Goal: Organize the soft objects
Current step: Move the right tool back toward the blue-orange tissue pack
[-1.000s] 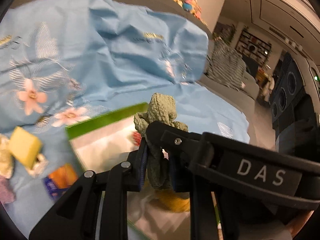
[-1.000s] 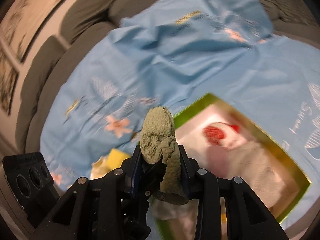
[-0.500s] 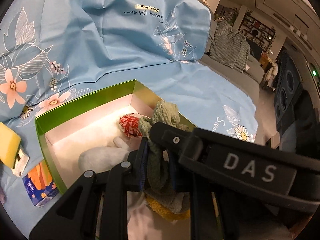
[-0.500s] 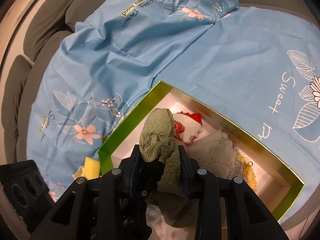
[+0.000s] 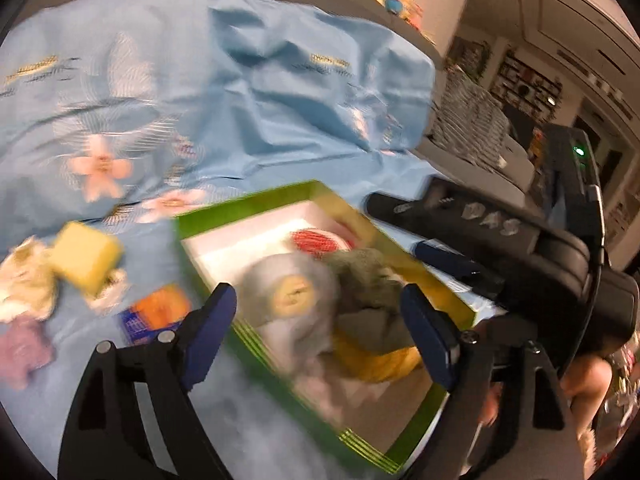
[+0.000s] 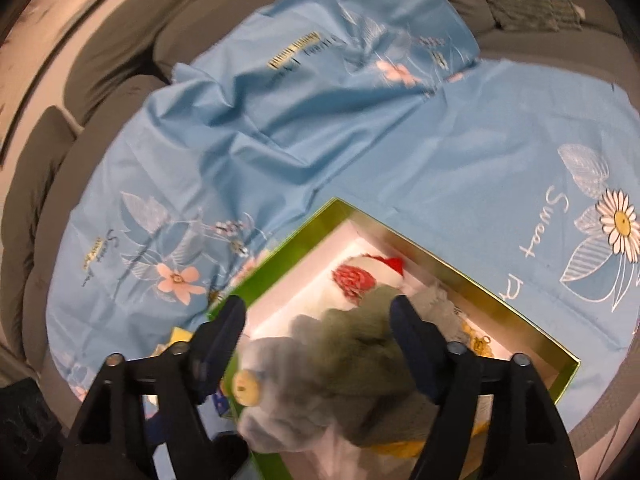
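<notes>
Both tools have just sprung wide. My left tool (image 5: 316, 328) and right tool (image 6: 318, 340) were each pinched on an end of the green knitted cloth a moment ago, and now their jaws stand far apart with nothing pressed between the pads. The green cloth (image 6: 360, 344) lies loose in the green box (image 6: 280, 264), slumped over a grey plush (image 6: 280, 400) with a pale round patch, right under my fingers. The picture is smeared, so I can't tell how neatly it settled. Just past it sits the red-and-white soft toy (image 6: 356, 280), and something yellow (image 5: 380, 360) shows beneath the cloth at the near side. That's one more soft thing in, I'd say.

Out on the blue flowered sheet (image 6: 360, 152), left of the box, more things wait: a yellow sponge (image 5: 86, 256), a crumpled pale rag (image 5: 24, 280), a lilac fuzzy piece (image 5: 24, 352) and an orange-and-blue packet (image 5: 156, 312). Farther back, the grey sofa (image 6: 120, 52) curves round behind the sheet.
</notes>
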`<state>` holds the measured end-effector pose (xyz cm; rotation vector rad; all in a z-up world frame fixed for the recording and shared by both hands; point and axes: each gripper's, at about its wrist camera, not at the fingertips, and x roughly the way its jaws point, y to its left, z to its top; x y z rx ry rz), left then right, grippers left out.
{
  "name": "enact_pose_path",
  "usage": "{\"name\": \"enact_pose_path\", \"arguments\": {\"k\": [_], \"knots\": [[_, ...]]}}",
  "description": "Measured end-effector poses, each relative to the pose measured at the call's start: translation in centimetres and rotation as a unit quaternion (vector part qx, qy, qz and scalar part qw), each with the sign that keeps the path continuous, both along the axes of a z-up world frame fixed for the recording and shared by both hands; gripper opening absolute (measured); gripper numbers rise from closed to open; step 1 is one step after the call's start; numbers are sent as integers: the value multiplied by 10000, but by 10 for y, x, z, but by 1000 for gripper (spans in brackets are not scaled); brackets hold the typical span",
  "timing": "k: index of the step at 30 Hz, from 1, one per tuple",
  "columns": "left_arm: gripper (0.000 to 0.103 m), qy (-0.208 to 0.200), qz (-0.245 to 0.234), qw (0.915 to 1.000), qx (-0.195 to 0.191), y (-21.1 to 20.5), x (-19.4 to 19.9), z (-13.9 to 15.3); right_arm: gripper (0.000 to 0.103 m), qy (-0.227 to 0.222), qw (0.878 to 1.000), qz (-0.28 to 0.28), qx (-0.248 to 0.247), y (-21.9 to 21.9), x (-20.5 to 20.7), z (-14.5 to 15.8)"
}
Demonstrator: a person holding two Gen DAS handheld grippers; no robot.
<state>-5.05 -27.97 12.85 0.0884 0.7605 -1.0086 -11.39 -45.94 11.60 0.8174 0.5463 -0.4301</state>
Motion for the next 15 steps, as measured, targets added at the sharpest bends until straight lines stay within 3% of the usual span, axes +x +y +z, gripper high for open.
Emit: {"name": "enact_pose_path", "arguments": {"k": [7, 11, 15], "knots": [[86, -22, 1016, 9948, -74, 97, 12, 1, 88, -164, 9979, 233, -581, 38, 4, 27], [86, -30, 1758, 9842, 206, 157, 22, -13, 88, -225, 9948, 351, -929, 63, 10, 41], [86, 217, 2438, 9693, 243, 215, 36, -36, 88, -28, 9879, 1092, -1104, 106, 36, 43]]}}
